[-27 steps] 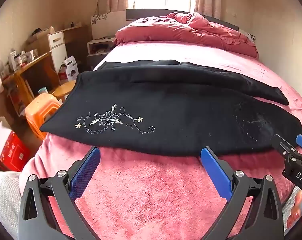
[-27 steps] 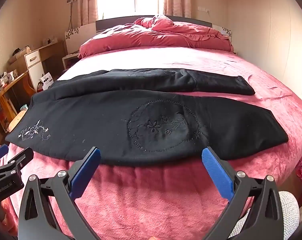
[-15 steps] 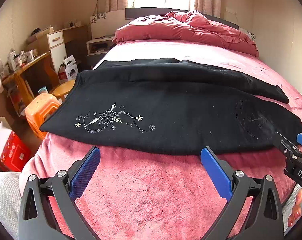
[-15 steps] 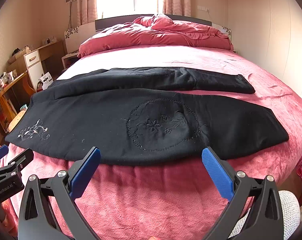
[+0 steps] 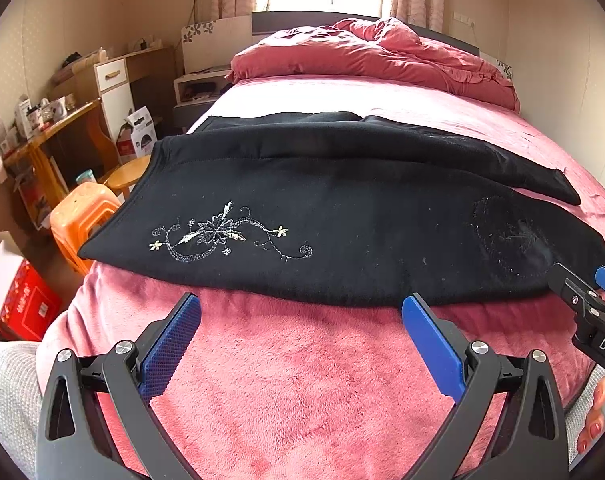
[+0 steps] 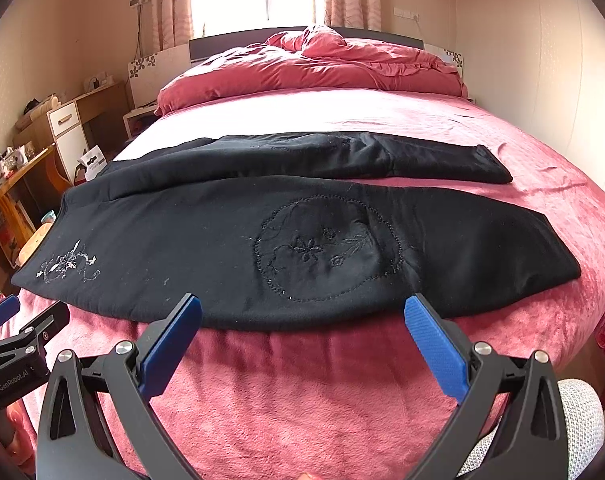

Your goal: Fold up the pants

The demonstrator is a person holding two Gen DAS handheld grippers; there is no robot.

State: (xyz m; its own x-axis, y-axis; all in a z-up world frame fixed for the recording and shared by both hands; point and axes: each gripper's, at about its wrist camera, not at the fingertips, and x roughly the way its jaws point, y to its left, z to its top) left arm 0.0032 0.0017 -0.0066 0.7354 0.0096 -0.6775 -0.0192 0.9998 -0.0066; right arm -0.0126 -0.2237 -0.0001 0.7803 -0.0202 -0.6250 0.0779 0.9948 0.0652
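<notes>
- Left gripper (image 5: pixel 301 334): released, jaws spread wide, hovering over bare blanket just short of the near hem; holding nothing.
- Pants (image 5: pixel 342 216): black, laid crosswise on the bed (image 5: pixel 302 392), waist toward the left edge, legs running right. The near leg lies flat; the far leg (image 6: pixel 342 160) lies apart behind it, the two splayed in a narrow V.
- Pale floral embroidery (image 5: pixel 218 236) sits near the waist, ahead of the left gripper; a dark circular motif (image 6: pixel 326 248) sits ahead of the right gripper.
- Right gripper (image 6: pixel 302 334): likewise released and empty, just short of the near hem.
- Judgement: no fold is made yet. Recommended: pinch the near edge at both points through all layers, lift evenly, carry it over onto the far leg with hems matched.
- Risk: plush blanket caught in the pinch; uneven lift skewing the fold.
</notes>
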